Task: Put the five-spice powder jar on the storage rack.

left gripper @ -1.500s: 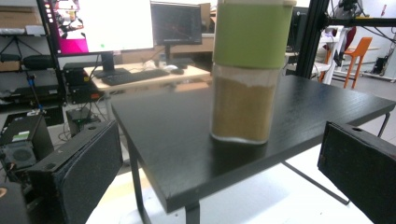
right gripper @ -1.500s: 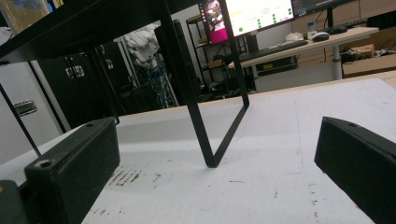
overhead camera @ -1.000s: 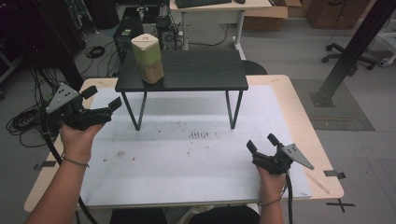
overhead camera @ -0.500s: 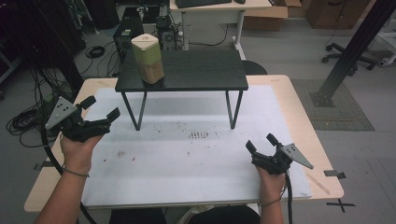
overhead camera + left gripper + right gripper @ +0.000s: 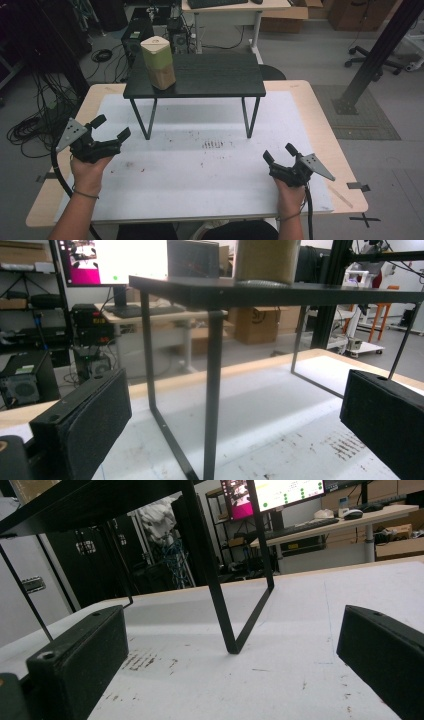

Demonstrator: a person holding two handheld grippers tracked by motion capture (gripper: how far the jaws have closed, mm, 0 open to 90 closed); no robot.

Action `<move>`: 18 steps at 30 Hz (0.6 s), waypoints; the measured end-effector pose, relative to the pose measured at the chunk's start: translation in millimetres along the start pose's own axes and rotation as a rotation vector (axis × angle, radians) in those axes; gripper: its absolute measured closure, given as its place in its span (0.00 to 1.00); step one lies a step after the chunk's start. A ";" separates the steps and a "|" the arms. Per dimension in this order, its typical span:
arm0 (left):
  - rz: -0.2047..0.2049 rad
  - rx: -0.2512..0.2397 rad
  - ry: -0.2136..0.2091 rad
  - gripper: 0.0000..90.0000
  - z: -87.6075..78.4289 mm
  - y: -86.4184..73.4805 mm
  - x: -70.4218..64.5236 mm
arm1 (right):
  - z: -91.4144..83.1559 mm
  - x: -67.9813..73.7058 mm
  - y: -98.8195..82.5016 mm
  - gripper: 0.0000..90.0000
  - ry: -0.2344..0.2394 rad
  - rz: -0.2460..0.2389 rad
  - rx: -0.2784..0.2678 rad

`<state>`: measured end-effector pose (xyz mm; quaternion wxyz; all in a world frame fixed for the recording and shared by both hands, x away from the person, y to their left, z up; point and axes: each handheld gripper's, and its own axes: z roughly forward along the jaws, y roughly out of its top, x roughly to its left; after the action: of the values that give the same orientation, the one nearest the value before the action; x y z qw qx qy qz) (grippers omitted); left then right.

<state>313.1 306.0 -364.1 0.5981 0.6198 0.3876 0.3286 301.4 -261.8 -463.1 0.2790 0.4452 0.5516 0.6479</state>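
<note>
Since the earlier frames the left gripper (image 5: 111, 128) has drawn back toward the tabletop's (image 5: 320, 130) left edge and the person's side, away from the black stand's (image 5: 200, 75) legs. Its fingers (image 5: 85, 425) are spread wide with nothing between them. The right gripper (image 5: 280, 152) holds its place near the front right corner, fingers (image 5: 80, 655) likewise released. A tan, rounded-triangular container (image 5: 158, 62) stands upright on the stand's left end.
</note>
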 end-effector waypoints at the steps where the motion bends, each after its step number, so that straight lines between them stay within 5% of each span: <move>1: -0.001 0.001 0.001 0.00 -0.3 -2.7 0.6 | 0.1 0.0 0.0 0.00 0.000 -0.001 0.000; 18: 0.016 0.075 0.005 0.00 6.7 -46.5 -3.6 | 0.3 0.2 0.0 0.00 -0.002 -0.002 0.001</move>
<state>313.1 298.8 -410.7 0.5708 0.6441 0.3962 0.3199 301.6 -261.4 -463.0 0.2798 0.4455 0.5520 0.6470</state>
